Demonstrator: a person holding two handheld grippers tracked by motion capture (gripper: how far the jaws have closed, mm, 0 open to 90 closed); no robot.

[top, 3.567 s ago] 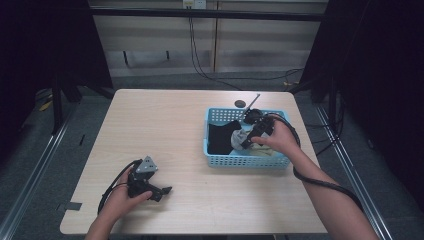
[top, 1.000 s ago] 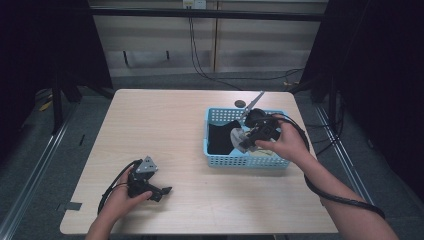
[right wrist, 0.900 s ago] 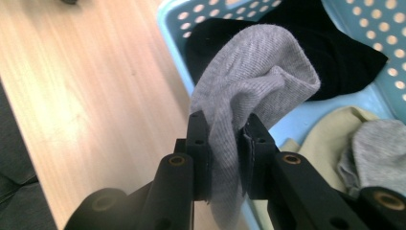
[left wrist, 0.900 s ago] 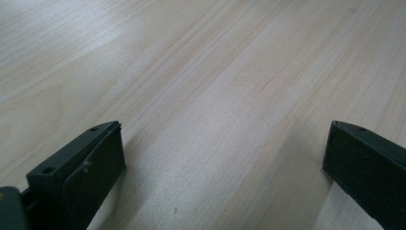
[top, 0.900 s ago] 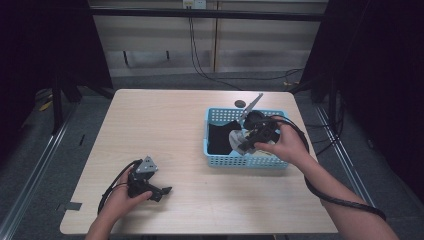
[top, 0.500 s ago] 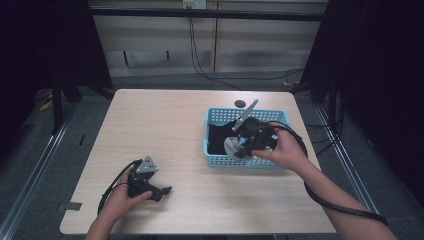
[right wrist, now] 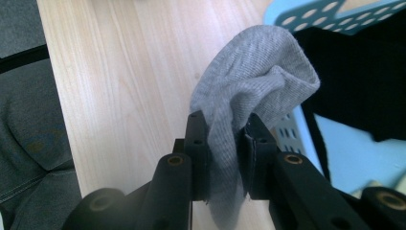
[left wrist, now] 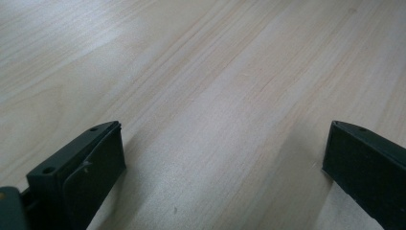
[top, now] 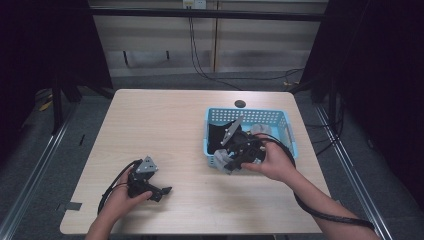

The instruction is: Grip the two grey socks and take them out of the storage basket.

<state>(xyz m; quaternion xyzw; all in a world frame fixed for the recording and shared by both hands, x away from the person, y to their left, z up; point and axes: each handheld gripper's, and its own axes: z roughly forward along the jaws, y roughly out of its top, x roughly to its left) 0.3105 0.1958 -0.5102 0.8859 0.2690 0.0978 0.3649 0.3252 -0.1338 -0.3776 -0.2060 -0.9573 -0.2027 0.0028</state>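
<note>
High view: my right gripper [top: 231, 162] pinches a grey sock [top: 223, 161] at the near-left corner of the blue basket [top: 286, 120], lifted over the rim so it can clear onto the surface [top: 165, 125]; my left gripper [top: 159, 190] rests low near the front edge, out of the way. Dark clothes [top: 219, 135] in the basket are hard to tell apart. Left gripper view: fingers [left wrist: 86, 167] spread wide, nothing between them, bare wood. Right gripper view: fingers [right wrist: 197, 143] clamped narrow on the sock's [right wrist: 249, 81] bunched middle; its lower end is cut off behind the fingers, basket wall [right wrist: 316, 14] just beyond.
</note>
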